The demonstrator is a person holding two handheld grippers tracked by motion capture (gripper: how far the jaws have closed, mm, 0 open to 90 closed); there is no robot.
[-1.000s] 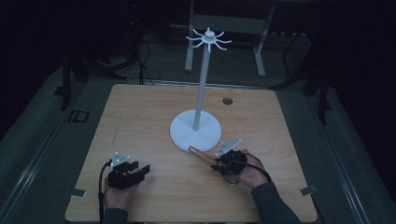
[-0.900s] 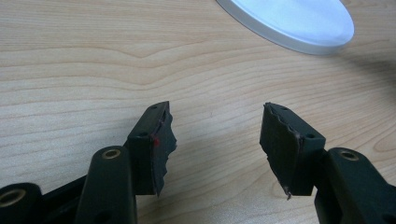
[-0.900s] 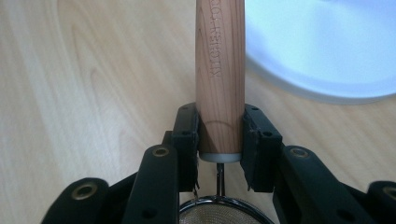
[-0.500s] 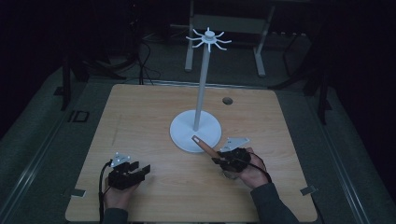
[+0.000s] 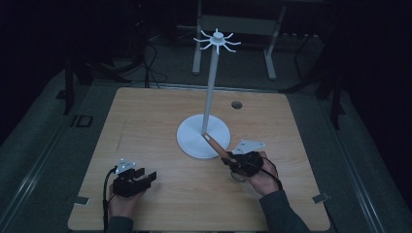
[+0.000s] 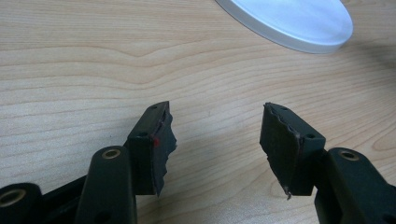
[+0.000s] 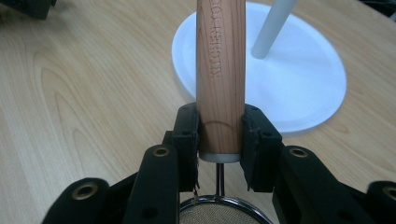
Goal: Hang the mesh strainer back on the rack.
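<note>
Right claw: pinched on strainer handle | handle axis: aimed at 11 o'clock toward stand pole | left claw: spread, empty, well apart at 8 o'clock.

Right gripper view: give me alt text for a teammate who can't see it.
The right gripper has its black jaws shut on the round wooden handle of a small metal mesh strainer, whose rim sits below the jaws. The handle points toward the white round stand base and its white pole on the light wooden table.
</note>
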